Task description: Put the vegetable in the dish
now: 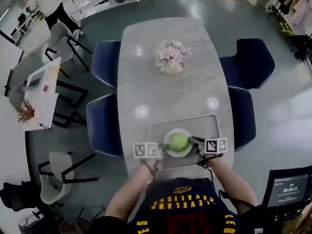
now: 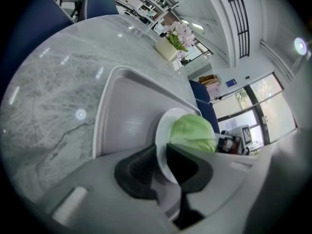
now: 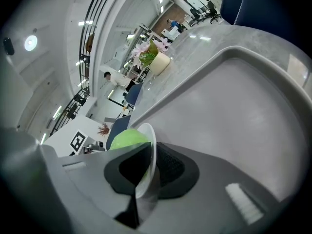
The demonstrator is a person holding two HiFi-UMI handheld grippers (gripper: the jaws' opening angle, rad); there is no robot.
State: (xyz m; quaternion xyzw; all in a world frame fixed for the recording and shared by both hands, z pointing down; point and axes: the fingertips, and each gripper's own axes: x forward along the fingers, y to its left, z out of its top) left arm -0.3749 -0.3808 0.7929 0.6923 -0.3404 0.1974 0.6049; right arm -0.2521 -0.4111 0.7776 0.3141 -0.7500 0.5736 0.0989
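A pale green cabbage (image 1: pixel 178 141) sits in a small white dish (image 1: pixel 169 151) on a grey tray (image 1: pixel 159 129) near the table's front edge. My left gripper (image 1: pixel 161 150) is shut on the dish's left rim, my right gripper (image 1: pixel 193 142) is shut on its right rim. In the left gripper view the dish (image 2: pixel 163 133) stands edge-on between the black jaws, with the cabbage (image 2: pixel 192 132) behind it. The right gripper view shows the dish (image 3: pixel 150 150) pinched the same way and the cabbage (image 3: pixel 126 138) to its left.
A pot of pink flowers (image 1: pixel 172 56) stands mid-table on the grey marble table (image 1: pixel 146 77). Dark blue chairs (image 1: pixel 104 57) flank both sides. A monitor (image 1: pixel 287 189) is at lower right; a person (image 1: pixel 46 4) stands far back left.
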